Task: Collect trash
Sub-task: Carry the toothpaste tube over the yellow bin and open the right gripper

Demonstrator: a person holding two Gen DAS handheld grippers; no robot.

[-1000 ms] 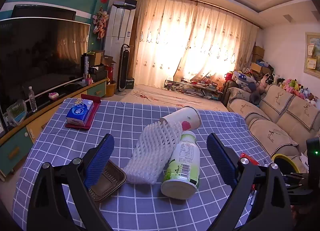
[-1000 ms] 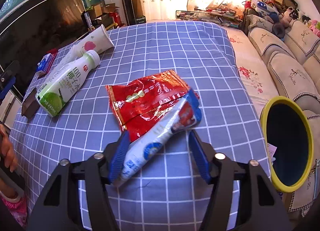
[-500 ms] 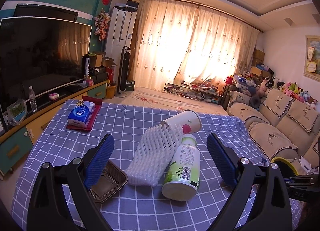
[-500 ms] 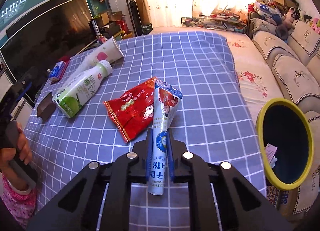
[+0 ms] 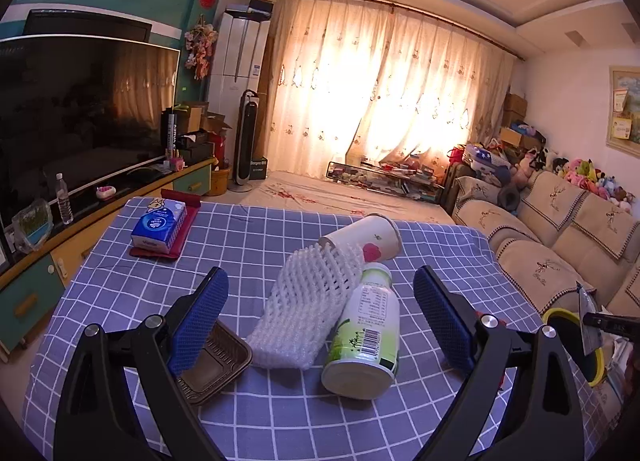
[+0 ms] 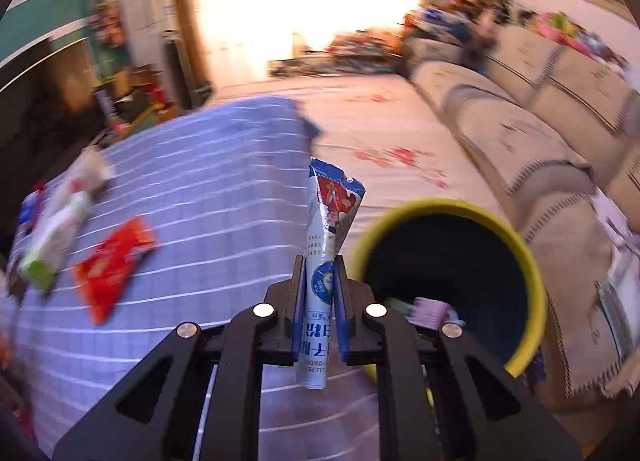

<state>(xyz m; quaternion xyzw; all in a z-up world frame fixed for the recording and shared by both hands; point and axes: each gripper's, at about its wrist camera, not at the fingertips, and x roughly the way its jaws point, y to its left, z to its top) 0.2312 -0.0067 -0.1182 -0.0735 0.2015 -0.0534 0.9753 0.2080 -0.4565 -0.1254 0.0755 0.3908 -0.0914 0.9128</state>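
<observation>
My right gripper (image 6: 318, 281) is shut on a blue and white sachet wrapper (image 6: 330, 221) and holds it upright just left of the yellow-rimmed bin (image 6: 516, 245), above the table's right edge. A red wrapper (image 6: 112, 261) lies on the checked cloth to the left. My left gripper (image 5: 320, 301) is open above the table. Between its fingers lie a white foam net sleeve (image 5: 308, 309), a green and white bottle (image 5: 366, 337) on its side and a paper cup (image 5: 364, 237). A brown plastic tray (image 5: 212, 361) sits under the left finger.
A blue tissue pack (image 5: 160, 225) on a red mat lies at the table's far left. A TV cabinet (image 5: 48, 245) runs along the left, a sofa (image 5: 560, 237) along the right. The bin (image 5: 576, 341) stands by the table's right edge with some trash inside.
My right gripper closed on the sachet wrapper, lifted it off the red wrapper and swung right toward the bin. My left gripper stayed open and rose slightly.
</observation>
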